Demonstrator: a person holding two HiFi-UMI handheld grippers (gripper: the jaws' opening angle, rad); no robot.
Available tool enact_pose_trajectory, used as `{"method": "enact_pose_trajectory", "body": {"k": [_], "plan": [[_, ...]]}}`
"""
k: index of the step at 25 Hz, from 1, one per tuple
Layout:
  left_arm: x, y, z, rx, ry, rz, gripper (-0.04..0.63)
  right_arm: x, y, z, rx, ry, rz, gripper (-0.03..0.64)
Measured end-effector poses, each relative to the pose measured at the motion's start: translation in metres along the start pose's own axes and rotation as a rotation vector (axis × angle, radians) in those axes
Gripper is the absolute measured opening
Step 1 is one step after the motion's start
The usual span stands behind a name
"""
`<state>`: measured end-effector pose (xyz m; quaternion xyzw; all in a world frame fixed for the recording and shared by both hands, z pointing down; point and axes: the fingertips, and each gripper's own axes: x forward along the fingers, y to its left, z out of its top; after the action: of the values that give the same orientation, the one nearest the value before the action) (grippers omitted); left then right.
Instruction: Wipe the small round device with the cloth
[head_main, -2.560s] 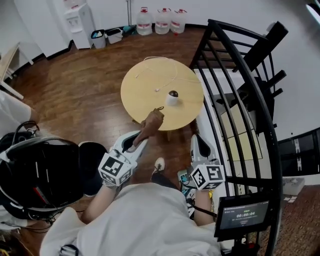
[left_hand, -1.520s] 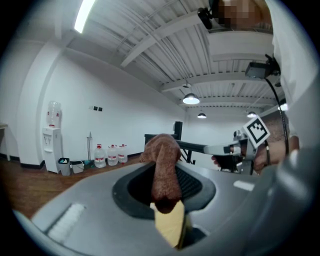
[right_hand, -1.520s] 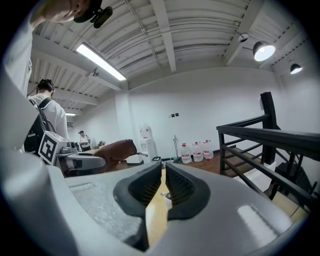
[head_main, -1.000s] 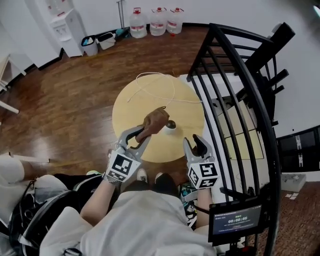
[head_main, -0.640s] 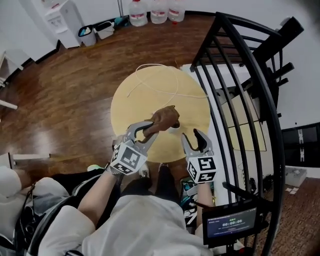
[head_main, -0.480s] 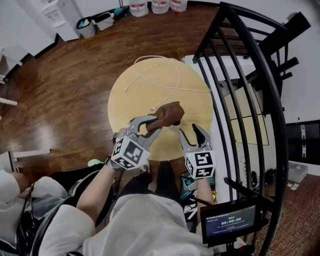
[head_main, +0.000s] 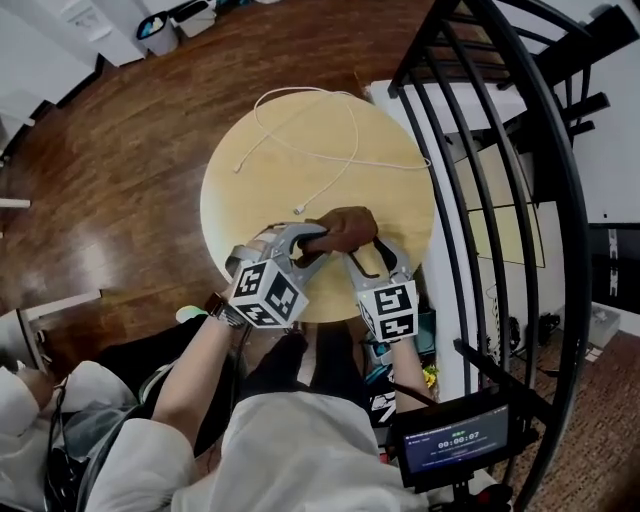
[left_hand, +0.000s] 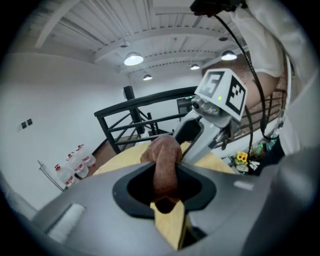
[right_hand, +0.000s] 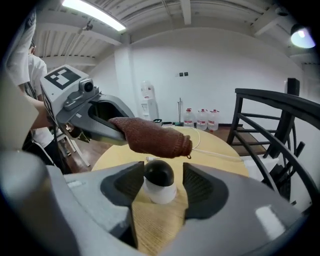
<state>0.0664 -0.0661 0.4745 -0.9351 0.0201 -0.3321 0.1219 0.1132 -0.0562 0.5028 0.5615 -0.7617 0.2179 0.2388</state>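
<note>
Small round device (right_hand: 159, 187) (white body, black dome) stands upright on the round wooden table (head_main: 250, 190). It sits low and central in the right gripper view, directly between the jaws of the right gripper (right_hand: 163, 175). Those jaws have just been opening and stand apart. The pads flank the device without visibly pressing on it, though the pad on the frame's left is very close.

Just above the dome, the brown knitted cloth (right_hand: 150, 136) reaches in from the left of the frame. It is held by the left gripper (left_hand: 165, 172), whose jaws are clenched on its bunched tail. The free end hangs near the device, not on it. In the head view the cloth hides the device, at frame centre near the table's lower edge.

Farther off: a white cable (head_main: 352, 150) looped over the table's upper half, black railing (head_main: 480, 120) at right, water bottles (right_hand: 202, 119) by the far wall.

Assessment: approach step — wiping not yet begun. The next move calls for the right jaws to close and steady the body. The cloth should then be lowered onto the dome and rubbed across it lightly — the device looks light and apt to tip or slide.
</note>
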Motion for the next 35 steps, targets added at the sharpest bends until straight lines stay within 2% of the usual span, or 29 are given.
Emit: {"method": "enact_pose_trajectory", "body": {"k": [2,7,8,12,14,21,24,35], "plan": [[0.006,-0.003,0.002,-0.006,0.011,-0.031,0.101,0.005,0.002,-0.004,0.000,0.018,0.015,0.236],[0.016,-0.009,-0.007,-0.105,0.040,-0.104,0.100,0.010,0.002,-0.003,0.040,0.009,0.044,0.242],[0.019,-0.012,-0.014,-0.110,0.052,-0.122,0.100,0.009,0.002,-0.004,0.050,0.005,0.053,0.244],[0.035,-0.022,-0.033,-0.052,0.104,-0.155,0.100,0.010,0.001,-0.009,0.140,0.005,0.089,0.244],[0.038,-0.020,-0.035,-0.076,0.107,-0.153,0.100,0.011,0.000,-0.011,0.178,0.018,0.100,0.244],[0.045,-0.009,-0.051,-0.171,0.176,-0.165,0.097,0.009,0.001,-0.009,0.154,-0.002,0.112,0.244],[0.044,-0.012,-0.060,-0.227,0.161,-0.204,0.097,0.007,0.005,-0.009,0.166,-0.016,0.117,0.244],[0.079,-0.010,-0.098,-0.243,0.235,-0.240,0.095,0.017,0.000,-0.007,0.171,-0.005,0.075,0.243]]}}
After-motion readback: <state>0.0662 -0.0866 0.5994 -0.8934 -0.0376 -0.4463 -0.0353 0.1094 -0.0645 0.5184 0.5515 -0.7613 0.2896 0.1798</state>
